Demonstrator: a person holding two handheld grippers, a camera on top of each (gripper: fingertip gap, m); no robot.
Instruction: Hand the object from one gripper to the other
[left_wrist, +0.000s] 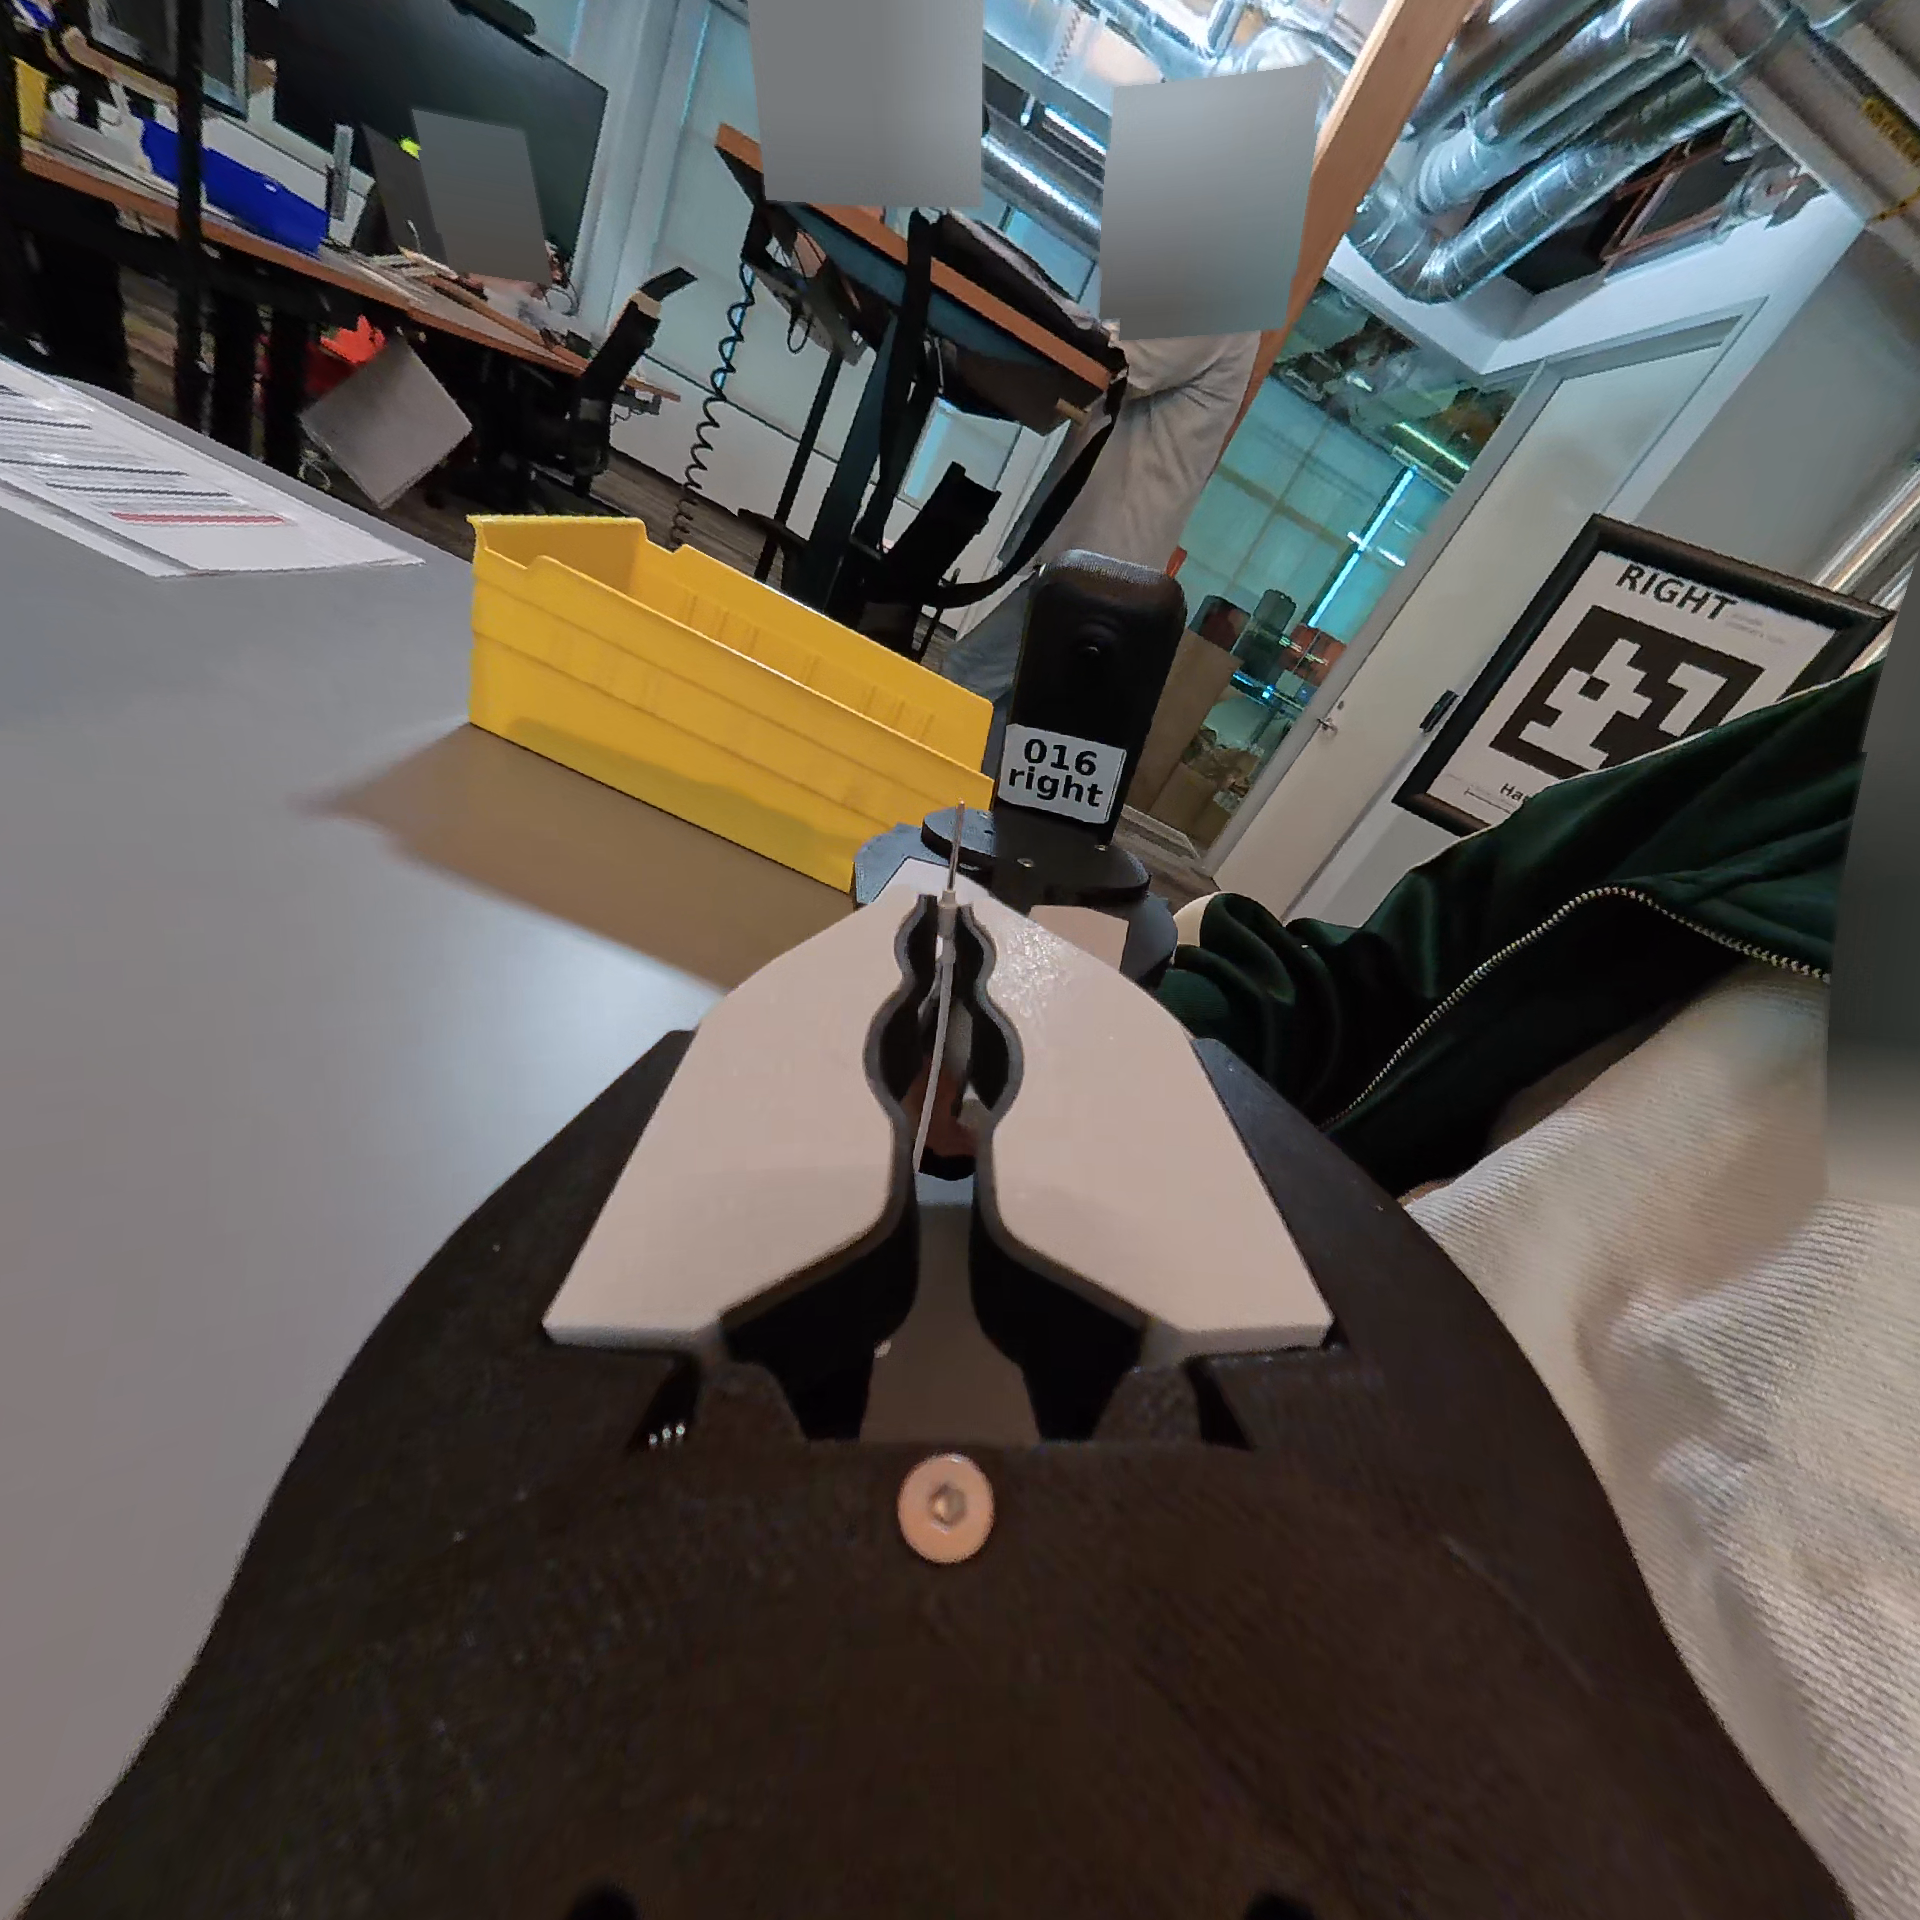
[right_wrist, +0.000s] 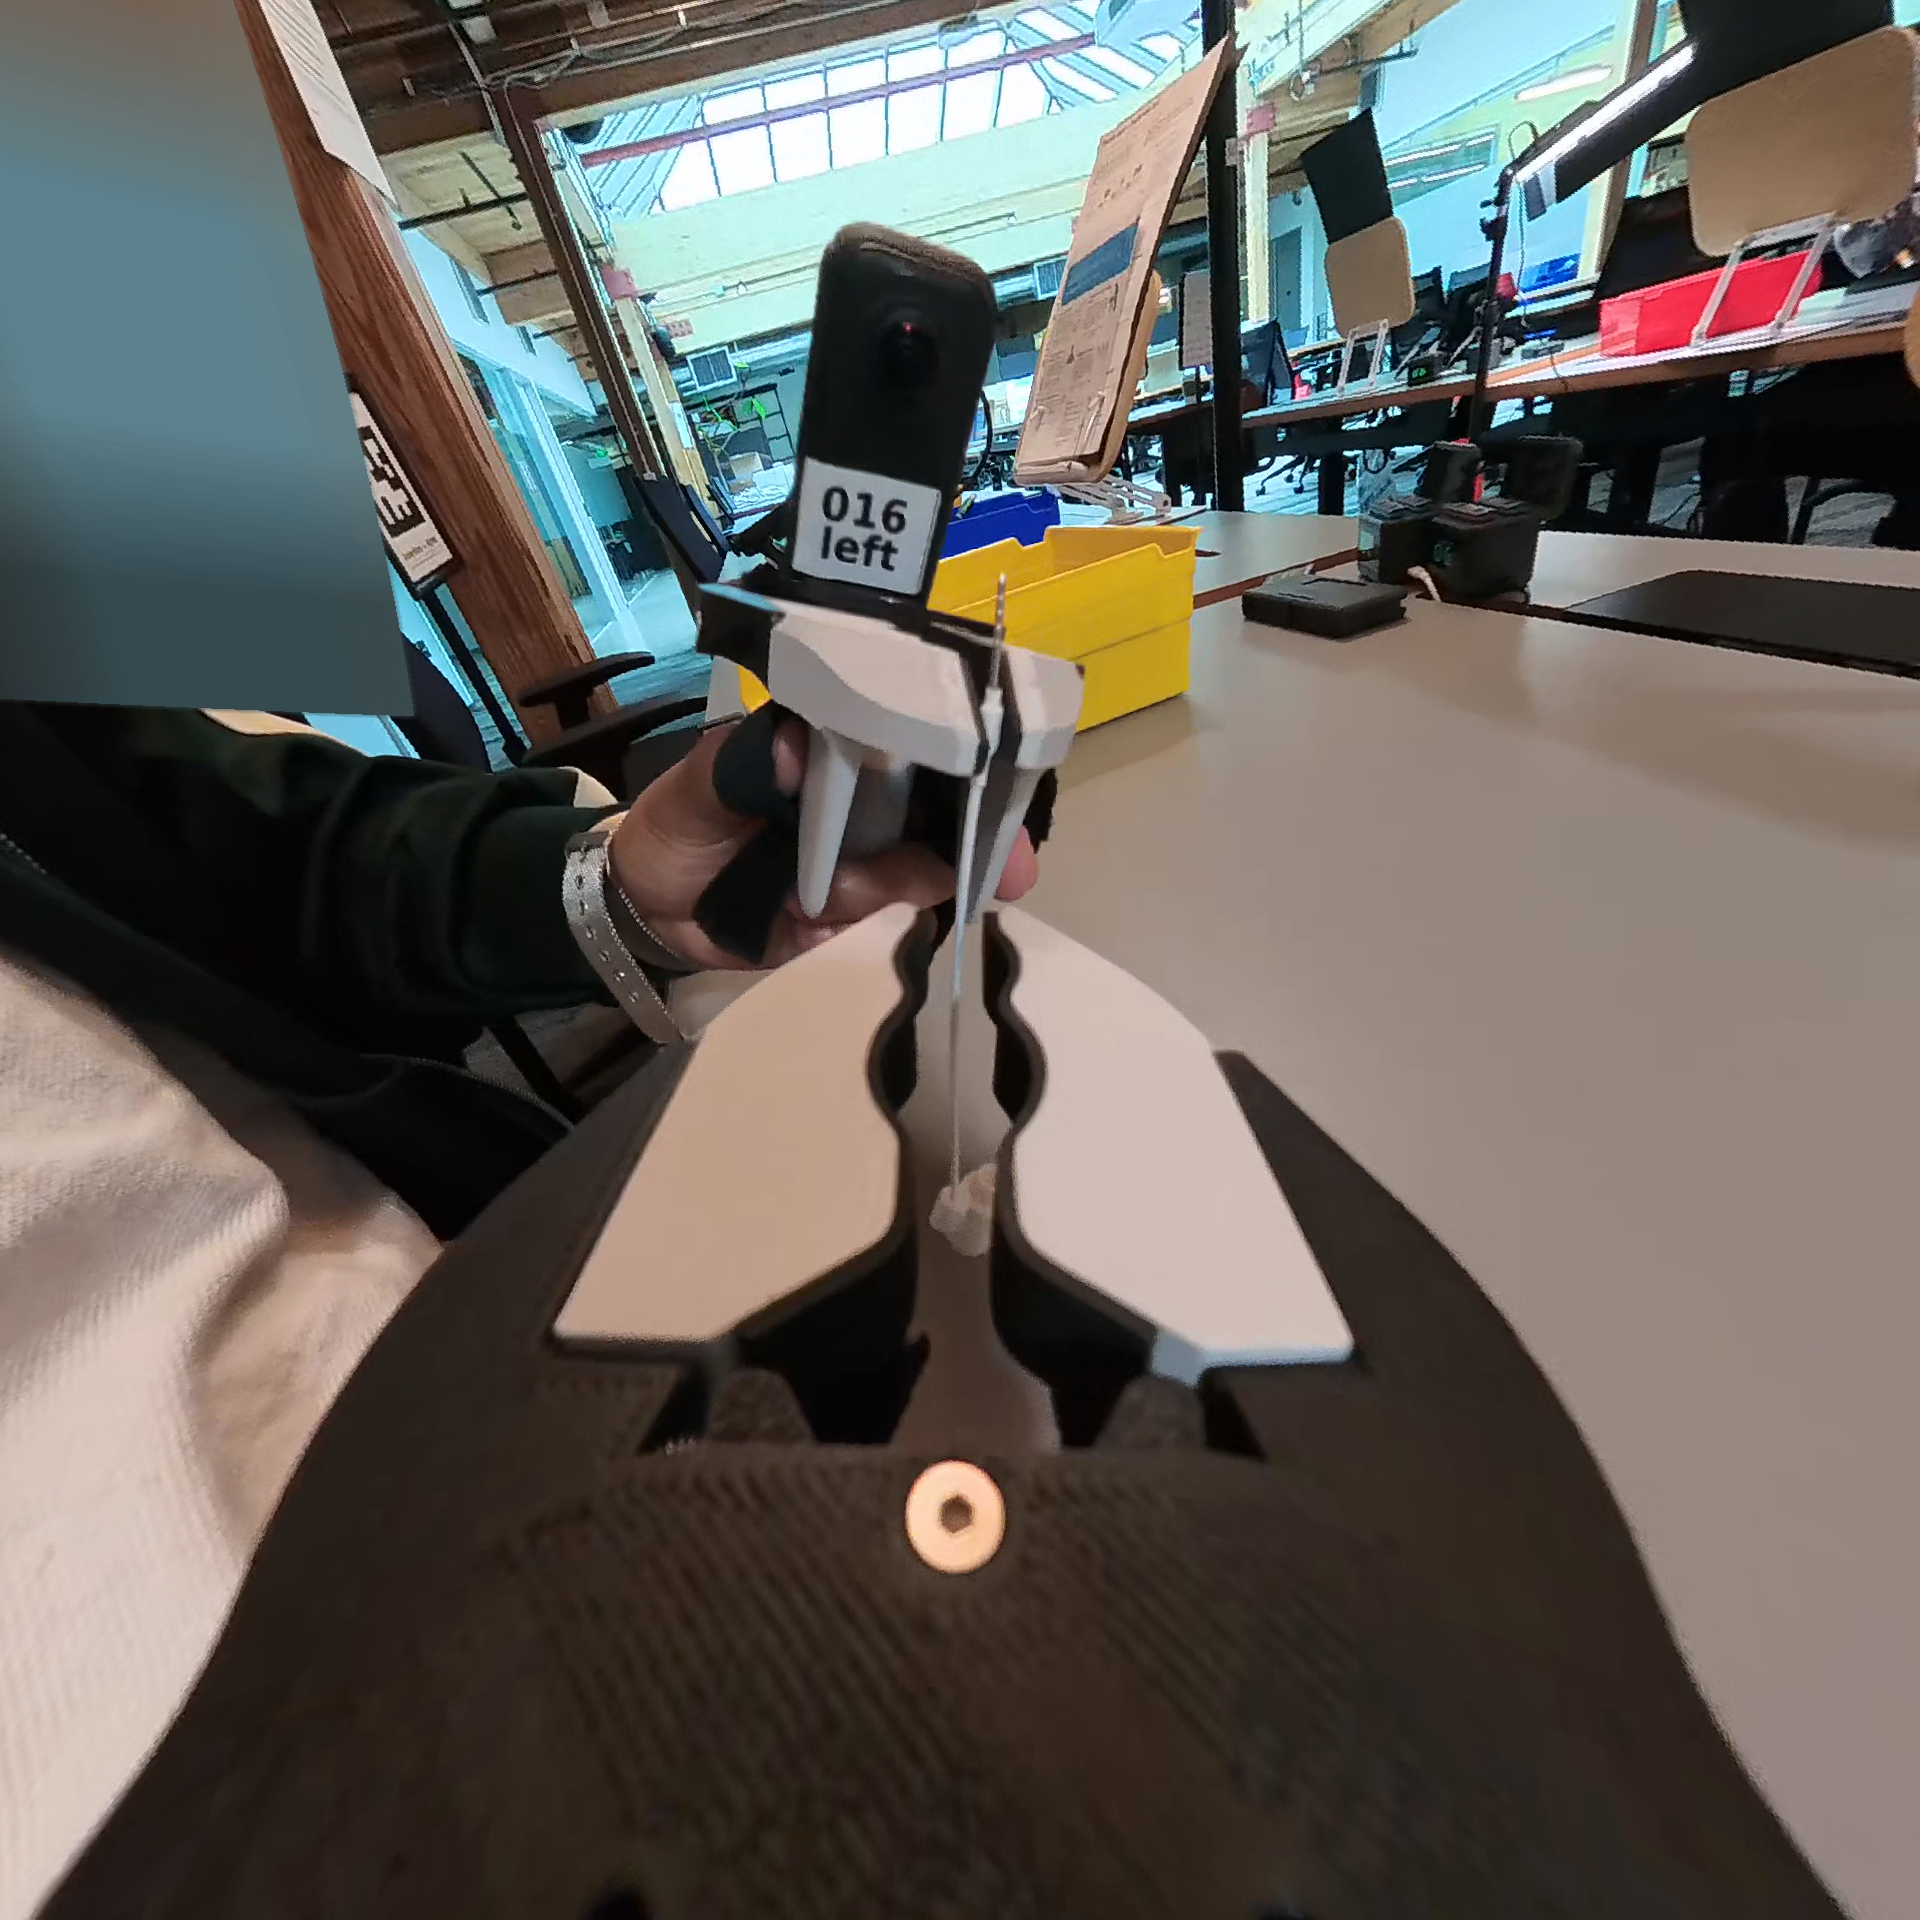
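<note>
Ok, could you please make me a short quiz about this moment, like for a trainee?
1. True or false: the right tongs are shut tight on the tie.
2. Which tongs grip the tie? A: right. B: left. C: neither.
3. Fill in: the bin on the table is ____.

Key
1. False: they stand open, with the tie hanging between the fingers.
2. B: the left tongs pinch it at their tips.
3. Yellow.
</note>
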